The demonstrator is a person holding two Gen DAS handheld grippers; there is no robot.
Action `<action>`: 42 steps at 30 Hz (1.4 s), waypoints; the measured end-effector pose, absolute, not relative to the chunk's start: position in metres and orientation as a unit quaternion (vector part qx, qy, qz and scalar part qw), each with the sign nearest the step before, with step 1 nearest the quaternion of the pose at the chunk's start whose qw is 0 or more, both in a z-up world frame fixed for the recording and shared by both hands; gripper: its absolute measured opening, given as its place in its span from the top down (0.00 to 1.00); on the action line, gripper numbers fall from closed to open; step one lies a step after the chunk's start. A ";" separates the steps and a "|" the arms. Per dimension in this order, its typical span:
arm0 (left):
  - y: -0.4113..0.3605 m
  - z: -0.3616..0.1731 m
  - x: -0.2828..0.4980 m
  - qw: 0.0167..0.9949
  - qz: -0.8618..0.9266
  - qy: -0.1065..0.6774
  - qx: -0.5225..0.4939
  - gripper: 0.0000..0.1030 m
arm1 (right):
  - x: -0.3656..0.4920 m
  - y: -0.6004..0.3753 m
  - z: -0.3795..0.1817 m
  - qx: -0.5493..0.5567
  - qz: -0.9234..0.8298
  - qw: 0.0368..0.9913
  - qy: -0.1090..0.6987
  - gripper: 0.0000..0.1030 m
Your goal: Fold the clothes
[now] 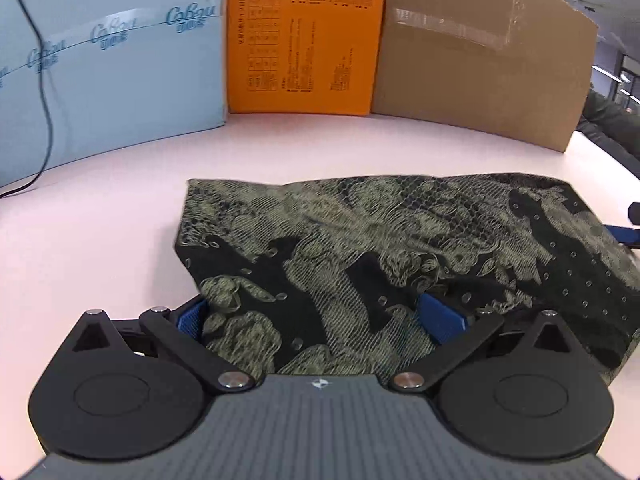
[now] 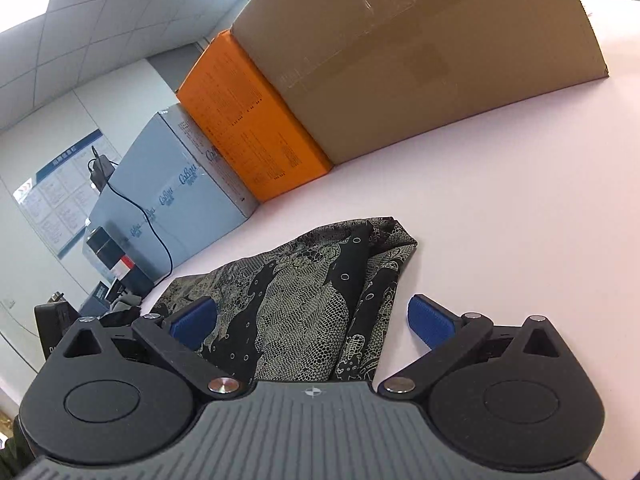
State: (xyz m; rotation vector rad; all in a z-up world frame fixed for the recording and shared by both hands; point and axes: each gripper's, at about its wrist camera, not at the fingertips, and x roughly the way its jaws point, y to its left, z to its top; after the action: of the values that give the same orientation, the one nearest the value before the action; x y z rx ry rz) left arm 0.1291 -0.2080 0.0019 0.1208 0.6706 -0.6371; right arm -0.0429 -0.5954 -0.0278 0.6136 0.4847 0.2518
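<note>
A black garment with a pale green lace-like print (image 1: 360, 248) lies folded and rumpled on the pale pink table (image 1: 100, 220). My left gripper (image 1: 316, 316) stands open at its near edge, and the cloth bunches between the two blue pads (image 1: 440, 316) without being pinched. In the right wrist view the same garment (image 2: 304, 300) runs away towards the boxes. My right gripper (image 2: 312, 320) is open too; the fabric lies between its fingers, against the left blue pad (image 2: 196, 320), while the right one rests over bare table. A bit of blue from the other gripper (image 1: 622, 236) shows at the garment's right end.
Along the back of the table stand a pale blue box (image 1: 112, 60), an orange box (image 1: 304, 36) and a brown cardboard box (image 1: 480, 56). A black cable (image 1: 44, 100) hangs down the blue box. A person's dark sleeve (image 1: 612, 124) lies at the far right.
</note>
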 end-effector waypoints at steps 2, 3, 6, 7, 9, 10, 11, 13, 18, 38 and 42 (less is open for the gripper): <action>-0.205 0.003 0.135 0.889 -0.324 0.323 0.033 0.00 | -0.041 -0.595 -0.028 0.298 0.122 0.916 0.238 0.00; -0.201 0.003 0.138 0.886 -0.333 0.323 0.014 0.00 | -0.038 -0.594 -0.027 0.299 0.122 0.916 0.239 0.00; -0.187 0.003 0.146 0.877 -0.352 0.324 -0.047 0.00 | -0.029 -0.595 -0.028 0.302 0.123 0.914 0.243 0.00; -0.184 0.003 0.147 0.874 -0.357 0.324 -0.060 0.00 | -0.024 -0.594 -0.027 0.303 0.124 0.913 0.243 0.00; -0.178 0.003 0.149 0.868 -0.367 0.323 -0.084 0.00 | -0.014 -0.593 -0.027 0.304 0.125 0.912 0.244 0.00; -0.176 0.002 0.149 0.864 -0.374 0.323 -0.094 0.00 | -0.009 -0.593 -0.028 0.305 0.126 0.912 0.243 0.00; -0.173 0.002 0.149 0.860 -0.381 0.324 -0.105 0.00 | -0.005 -0.593 -0.028 0.307 0.128 0.911 0.243 0.00; -0.168 0.001 0.152 0.848 -0.396 0.327 -0.130 0.00 | 0.001 -0.593 -0.028 0.309 0.133 0.910 0.242 0.00; -0.150 -0.005 0.154 0.805 -0.437 0.348 -0.199 0.00 | -0.007 -0.591 -0.027 0.303 0.173 0.902 0.255 0.00; -0.186 0.026 0.114 0.881 -0.409 0.235 -0.029 0.94 | -0.016 -0.562 0.017 0.212 0.100 0.940 0.248 0.97; -0.169 0.050 0.108 0.888 -0.406 0.210 -0.047 0.94 | -0.021 -0.545 0.056 0.200 0.118 0.948 0.216 0.97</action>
State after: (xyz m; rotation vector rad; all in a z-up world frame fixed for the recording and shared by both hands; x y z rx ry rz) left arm 0.1084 -0.1690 0.0502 -0.0982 0.4373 -0.8441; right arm -0.0207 -0.5455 0.0563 0.4076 0.4387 0.2402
